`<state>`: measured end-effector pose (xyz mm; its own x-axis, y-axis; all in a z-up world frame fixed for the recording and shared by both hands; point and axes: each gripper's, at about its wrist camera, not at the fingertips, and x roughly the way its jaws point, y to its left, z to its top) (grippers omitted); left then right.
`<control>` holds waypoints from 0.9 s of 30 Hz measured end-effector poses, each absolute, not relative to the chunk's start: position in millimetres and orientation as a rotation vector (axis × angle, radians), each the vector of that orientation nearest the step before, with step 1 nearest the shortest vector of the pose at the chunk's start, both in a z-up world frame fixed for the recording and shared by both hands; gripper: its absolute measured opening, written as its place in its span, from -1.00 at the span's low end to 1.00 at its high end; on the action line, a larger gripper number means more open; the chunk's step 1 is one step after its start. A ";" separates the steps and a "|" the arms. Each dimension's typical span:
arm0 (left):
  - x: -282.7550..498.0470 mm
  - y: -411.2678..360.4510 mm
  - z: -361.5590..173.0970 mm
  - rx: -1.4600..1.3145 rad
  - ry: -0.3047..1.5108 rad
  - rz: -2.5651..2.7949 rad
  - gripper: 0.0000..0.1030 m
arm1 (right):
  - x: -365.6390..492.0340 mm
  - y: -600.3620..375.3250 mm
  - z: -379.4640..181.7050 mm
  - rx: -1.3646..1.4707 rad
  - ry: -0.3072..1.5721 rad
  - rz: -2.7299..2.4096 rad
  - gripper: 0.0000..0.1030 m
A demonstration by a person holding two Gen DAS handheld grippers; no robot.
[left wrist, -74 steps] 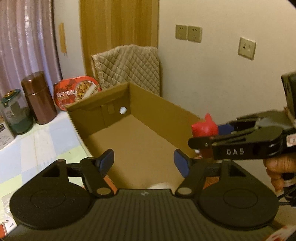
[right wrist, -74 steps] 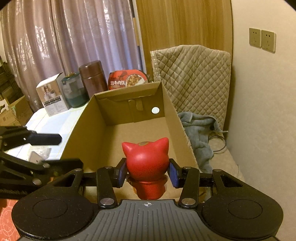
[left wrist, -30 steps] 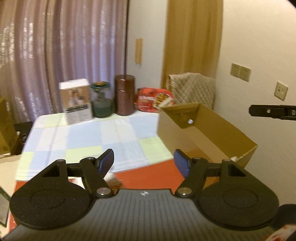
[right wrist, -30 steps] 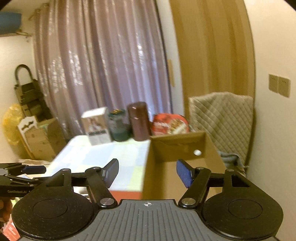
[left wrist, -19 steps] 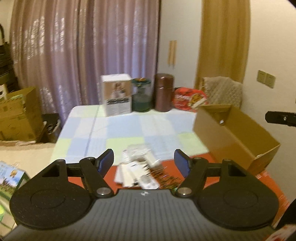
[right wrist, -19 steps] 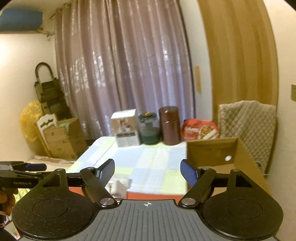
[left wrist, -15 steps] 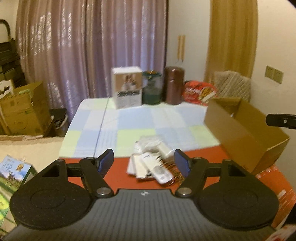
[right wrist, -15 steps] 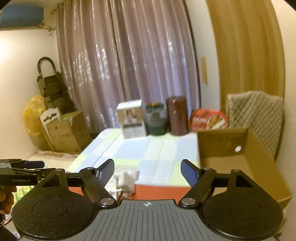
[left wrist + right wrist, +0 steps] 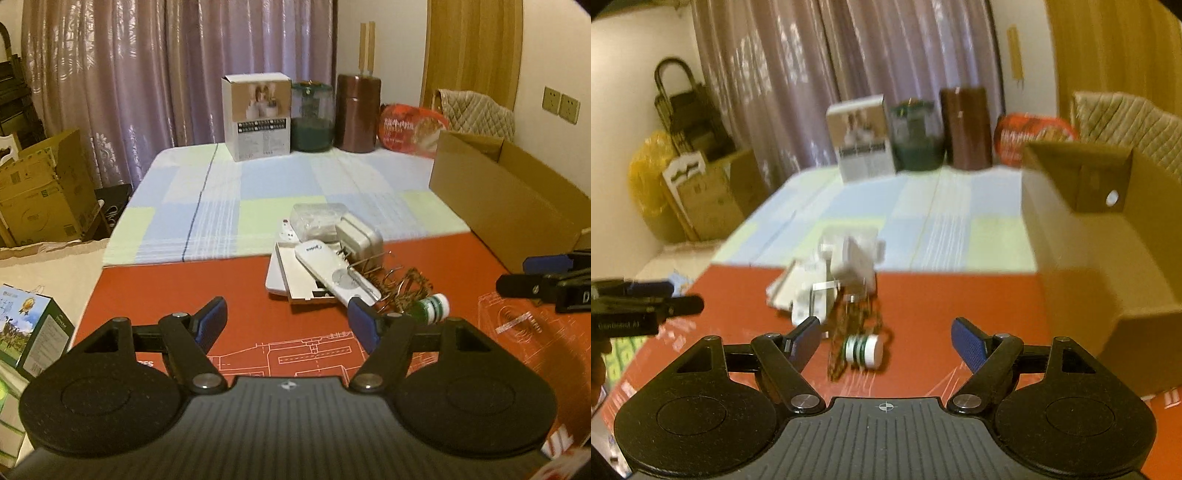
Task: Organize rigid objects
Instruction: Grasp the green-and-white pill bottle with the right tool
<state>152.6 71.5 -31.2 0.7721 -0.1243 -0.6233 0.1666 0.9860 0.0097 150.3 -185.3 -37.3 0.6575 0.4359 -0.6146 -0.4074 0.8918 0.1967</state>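
Both grippers off the box, down to the pile

The right gripper (image 9: 886, 341) has let go of the red figure, jaws just widened and empty; with the left gripper (image 9: 288, 325) it has swung from the cardboard box (image 9: 517, 206) down toward the clutter pile (image 9: 332, 258) beside it.

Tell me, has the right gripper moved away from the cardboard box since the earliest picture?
Yes. The right gripper, then over the cardboard box, now hangs left of it, open and empty, above the small green bottle on the red mat.
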 end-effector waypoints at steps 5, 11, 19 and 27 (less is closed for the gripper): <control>172.5 65.9 -48.0 0.075 0.706 -0.181 0.32 | 160.0 -175.0 -59.8 0.028 0.735 0.491 0.32; 191.4 61.3 -60.2 0.078 0.728 -0.205 0.32 | 174.9 -154.4 -77.6 0.012 0.772 0.515 0.12; 207.0 54.7 -70.9 0.087 0.766 -0.219 0.32 | 190.3 -137.8 -98.9 -0.038 0.827 0.516 -0.11; 211.6 48.1 -74.6 0.087 0.777 -0.242 0.32 | 199.9 -135.0 -103.8 -0.058 0.828 0.503 -0.39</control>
<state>211.6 48.1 -74.6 0.6873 -0.1836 -0.7028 0.2474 0.9688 -0.0112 199.9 -135.0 -103.8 0.5665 0.4050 -0.7177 -0.4497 0.8817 0.1426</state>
